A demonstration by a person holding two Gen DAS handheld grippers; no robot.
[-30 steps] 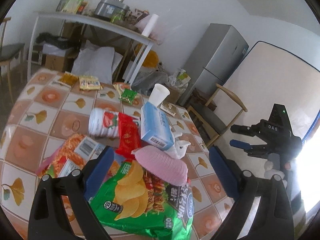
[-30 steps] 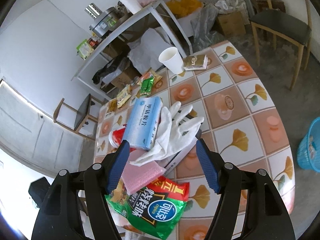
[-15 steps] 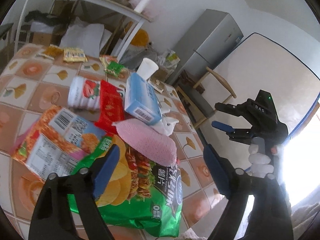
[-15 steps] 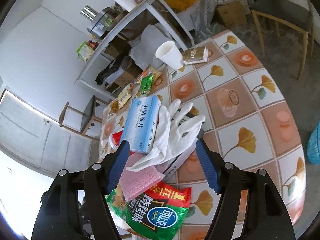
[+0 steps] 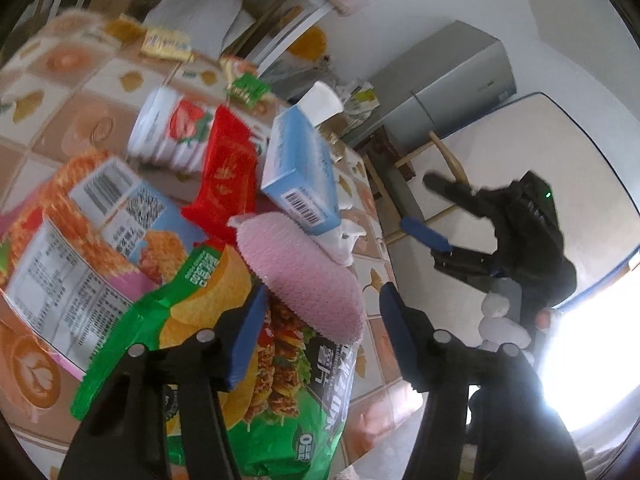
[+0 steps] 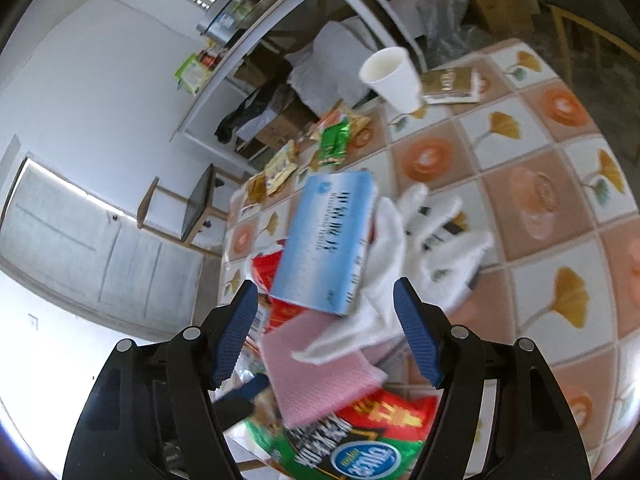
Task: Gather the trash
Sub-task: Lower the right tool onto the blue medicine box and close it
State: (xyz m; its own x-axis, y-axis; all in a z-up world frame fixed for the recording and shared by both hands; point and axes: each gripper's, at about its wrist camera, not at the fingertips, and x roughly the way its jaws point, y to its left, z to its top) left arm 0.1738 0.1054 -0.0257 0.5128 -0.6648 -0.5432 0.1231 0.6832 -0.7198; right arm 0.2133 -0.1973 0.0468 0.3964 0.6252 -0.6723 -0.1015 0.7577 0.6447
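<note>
A heap of trash lies on the tiled table (image 5: 60,60): a green chip bag (image 5: 256,384), a pink sponge cloth (image 5: 304,276), a blue box (image 5: 300,176), a white glove (image 6: 416,256), a red wrapper (image 5: 228,176), an orange snack bag (image 5: 80,240) and a strawberry cup (image 5: 172,132). My left gripper (image 5: 320,336) is open, its fingers either side of the pink cloth above the chip bag. My right gripper (image 6: 326,336) is open over the pink cloth (image 6: 316,364), blue box (image 6: 332,240) and glove; it also shows in the left wrist view (image 5: 440,216).
A white paper cup (image 6: 392,76) and a gold packet (image 6: 452,84) stand at the table's far end, with small green (image 6: 334,140) and yellow wrappers (image 6: 280,168) nearby. A cluttered white shelf table (image 6: 280,36), a chair (image 6: 592,12) and a fridge (image 5: 444,92) surround the table.
Both grippers have moved closer to the heap. The left view has tilted and dropped toward the pink cloth and chip bag. Nothing has been gripped.
</note>
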